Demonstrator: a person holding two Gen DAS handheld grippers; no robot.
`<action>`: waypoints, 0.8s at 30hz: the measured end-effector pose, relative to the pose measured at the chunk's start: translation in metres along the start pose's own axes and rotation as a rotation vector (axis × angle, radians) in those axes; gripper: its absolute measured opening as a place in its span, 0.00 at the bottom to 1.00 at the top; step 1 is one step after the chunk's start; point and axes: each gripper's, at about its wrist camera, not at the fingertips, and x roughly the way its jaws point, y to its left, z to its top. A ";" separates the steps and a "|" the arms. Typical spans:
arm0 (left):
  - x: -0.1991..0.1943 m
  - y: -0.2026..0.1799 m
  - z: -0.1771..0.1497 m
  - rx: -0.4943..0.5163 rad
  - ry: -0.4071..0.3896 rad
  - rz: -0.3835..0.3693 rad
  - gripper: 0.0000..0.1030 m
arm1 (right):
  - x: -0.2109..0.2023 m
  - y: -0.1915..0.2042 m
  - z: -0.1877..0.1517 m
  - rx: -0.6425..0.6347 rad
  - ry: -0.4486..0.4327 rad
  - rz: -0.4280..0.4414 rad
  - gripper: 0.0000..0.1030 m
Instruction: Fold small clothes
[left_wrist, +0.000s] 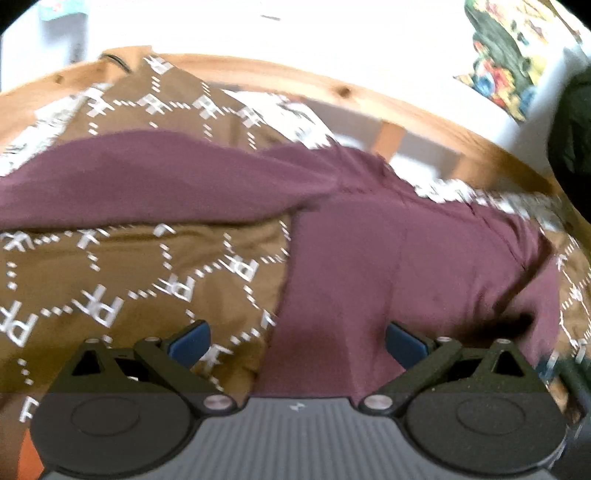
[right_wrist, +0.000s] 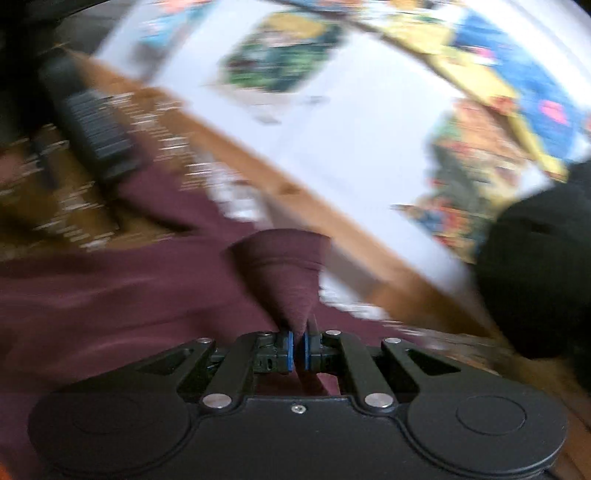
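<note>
**Now the right pinches a corner, the left waits wide**

Right now the right gripper has its pads pressed together on a bunched corner of the maroon garment, which rises straight ahead of its tips; the rest trails away to its left over the brown patterned cloth; the left gripper hangs spread, empty, garment ahead and to its right; so the right looks nearer for carrying the fold leftward.

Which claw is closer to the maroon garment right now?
Right. The right claw is shut on a pinched fold of the maroon garment, so it touches it. The left claw is open over the same cloth, its pads not pressing on it.
</note>
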 end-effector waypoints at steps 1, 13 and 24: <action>0.000 0.001 0.001 -0.004 -0.012 0.008 0.99 | -0.001 0.010 0.002 -0.026 0.002 0.050 0.04; 0.009 0.002 0.000 -0.009 -0.026 -0.036 0.99 | -0.009 0.036 -0.016 -0.052 0.110 0.299 0.13; 0.034 -0.014 -0.012 0.047 0.035 -0.164 0.99 | -0.031 -0.008 -0.020 0.135 0.127 0.341 0.75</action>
